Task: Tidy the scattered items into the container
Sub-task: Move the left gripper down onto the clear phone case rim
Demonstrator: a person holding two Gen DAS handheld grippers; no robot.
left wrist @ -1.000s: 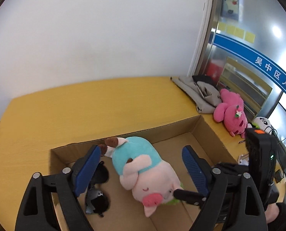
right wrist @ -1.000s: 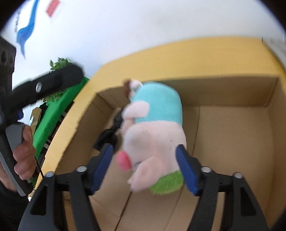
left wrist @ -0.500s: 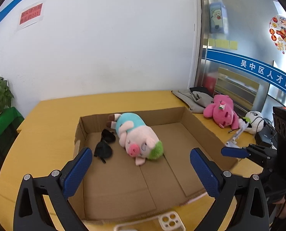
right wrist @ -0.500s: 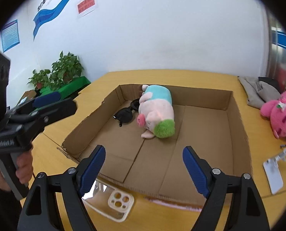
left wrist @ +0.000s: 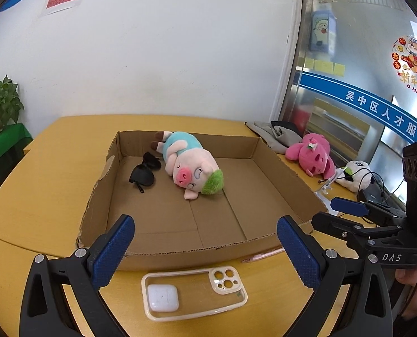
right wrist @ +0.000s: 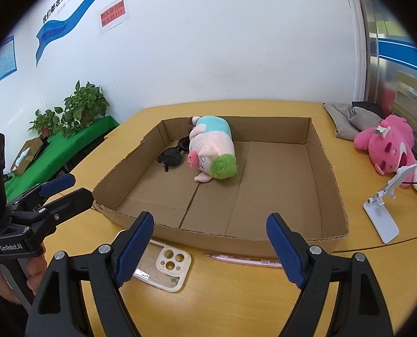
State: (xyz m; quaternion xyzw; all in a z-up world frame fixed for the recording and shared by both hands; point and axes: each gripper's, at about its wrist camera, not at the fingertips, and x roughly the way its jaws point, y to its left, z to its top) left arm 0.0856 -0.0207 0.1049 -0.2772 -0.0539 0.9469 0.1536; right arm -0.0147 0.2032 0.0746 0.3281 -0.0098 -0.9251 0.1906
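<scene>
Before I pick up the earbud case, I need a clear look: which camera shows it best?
The left wrist view: the white earbud case lies fully visible on the clear phone case, below the open left gripper. In the right wrist view, a finger of the open right gripper hides it.

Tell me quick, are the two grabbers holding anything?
Left gripper: open, holding nothing.
Right gripper: open, holding nothing.

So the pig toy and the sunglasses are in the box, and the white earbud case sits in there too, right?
Not quite. The pig toy and sunglasses are in the box, but the white earbud case lies outside it, on the phone case on the table, as the left wrist view shows.
</scene>
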